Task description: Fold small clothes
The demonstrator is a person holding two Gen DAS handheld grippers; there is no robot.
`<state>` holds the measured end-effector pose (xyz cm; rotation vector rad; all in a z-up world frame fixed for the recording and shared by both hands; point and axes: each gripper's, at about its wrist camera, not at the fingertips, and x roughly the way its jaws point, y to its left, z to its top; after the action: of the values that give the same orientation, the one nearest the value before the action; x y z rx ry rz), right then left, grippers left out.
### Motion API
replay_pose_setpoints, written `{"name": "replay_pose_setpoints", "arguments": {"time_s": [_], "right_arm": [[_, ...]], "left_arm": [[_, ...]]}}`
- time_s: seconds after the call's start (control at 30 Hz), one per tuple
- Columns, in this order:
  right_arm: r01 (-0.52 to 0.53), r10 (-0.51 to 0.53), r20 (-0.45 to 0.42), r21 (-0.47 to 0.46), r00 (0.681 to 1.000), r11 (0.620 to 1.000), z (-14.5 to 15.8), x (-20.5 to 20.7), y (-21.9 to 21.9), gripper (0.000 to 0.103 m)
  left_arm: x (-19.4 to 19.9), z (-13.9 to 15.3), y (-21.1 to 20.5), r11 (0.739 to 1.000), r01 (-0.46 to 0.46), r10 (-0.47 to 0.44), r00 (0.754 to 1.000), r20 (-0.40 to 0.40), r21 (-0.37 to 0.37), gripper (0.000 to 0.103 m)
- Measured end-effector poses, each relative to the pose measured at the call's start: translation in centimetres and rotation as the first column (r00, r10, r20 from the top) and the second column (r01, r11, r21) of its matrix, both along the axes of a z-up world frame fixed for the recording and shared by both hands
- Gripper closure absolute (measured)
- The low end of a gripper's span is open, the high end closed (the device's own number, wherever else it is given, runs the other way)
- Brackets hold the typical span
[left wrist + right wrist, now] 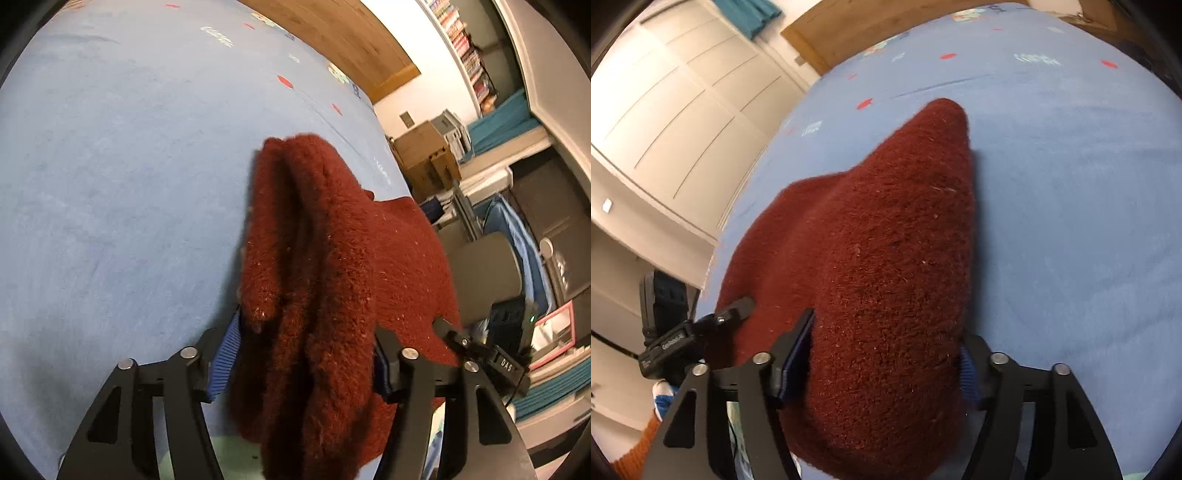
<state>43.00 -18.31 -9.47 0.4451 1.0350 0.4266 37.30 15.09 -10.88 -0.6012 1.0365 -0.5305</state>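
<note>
Both tongs — left [306, 354], right [886, 354] — angled downward, jaws part-open.

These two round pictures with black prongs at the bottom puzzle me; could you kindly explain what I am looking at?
Each picture comes from a fisheye camera on a hand-held gripper; a person carries one in each hand, and there is no robot arm. The black prongs are the gripper's two fingers. One view looks along the left gripper, the other along the right gripper. Both have a dark red knitted garment bunched between their blue pads, and each looks closed on it. Beneath lies a light blue bed cover with small red dots. In each view the other gripper shows at the garment's edge.
</note>
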Motion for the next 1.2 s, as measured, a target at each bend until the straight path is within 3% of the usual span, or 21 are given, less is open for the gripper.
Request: {"name": "replay_pose_setpoints", "arguments": {"time_s": [0.07, 0.2, 0.3, 0.4, 0.47, 0.63, 0.8, 1.0, 1.2], "right_arm": [[0.012, -0.013, 0.016, 0.035, 1.000, 0.999, 0.2, -0.9, -0.7, 0.030], [-0.012, 0.013, 0.078, -0.010, 0.997, 1.000, 1.2, -4.6, -0.9, 0.030], [-0.016, 0.019, 0.082, -0.042, 0.996, 0.999, 0.1, -7.0, -2.4, 0.030], [-0.011, 0.016, 0.049, -0.096, 0.999, 0.995, -1.4, -7.2, -2.1, 0.026], [0.025, -0.021, 0.047, -0.098, 0.999, 0.995, -0.1, -8.2, -2.1, 0.026], [0.039, -0.016, 0.099, -0.232, 0.995, 0.972, 2.9, -9.5, -0.9, 0.026], [0.078, -0.038, 0.140, -0.287, 0.989, 0.955, 5.5, -13.0, 0.3, 0.026], [0.092, -0.038, 0.169, -0.325, 0.985, 0.941, 7.6, -17.5, 1.4, 0.025], [0.103, -0.017, 0.228, -0.371, 0.973, 0.923, 10.7, -22.6, 2.5, 0.024]], "left_arm": [[0.0, 0.5, 0.8, 1.000, -0.012, 0.012, 1.000, 0.010, 0.010, 0.046], [-0.4, 0.8, -0.2, 0.998, -0.024, 0.023, 1.000, 0.020, 0.062, 0.046], [-0.7, 0.4, -1.7, 0.991, -0.041, 0.039, 0.999, 0.019, 0.127, 0.033], [-0.8, 1.1, -3.8, 0.980, -0.044, 0.039, 0.999, 0.032, 0.195, 0.031], [-1.3, 2.0, -4.4, 0.971, -0.056, 0.045, 0.997, 0.056, 0.231, 0.031], [-4.0, 4.8, -4.5, 0.947, -0.125, 0.092, 0.988, 0.121, 0.297, 0.031], [-8.0, 7.1, -4.5, 0.910, -0.181, 0.122, 0.977, 0.178, 0.372, 0.031], [-12.1, 9.3, -3.8, 0.885, -0.250, 0.180, 0.962, 0.206, 0.394, 0.031], [-17.3, 11.2, -4.4, 0.863, -0.278, 0.178, 0.949, 0.261, 0.423, 0.028]]}}
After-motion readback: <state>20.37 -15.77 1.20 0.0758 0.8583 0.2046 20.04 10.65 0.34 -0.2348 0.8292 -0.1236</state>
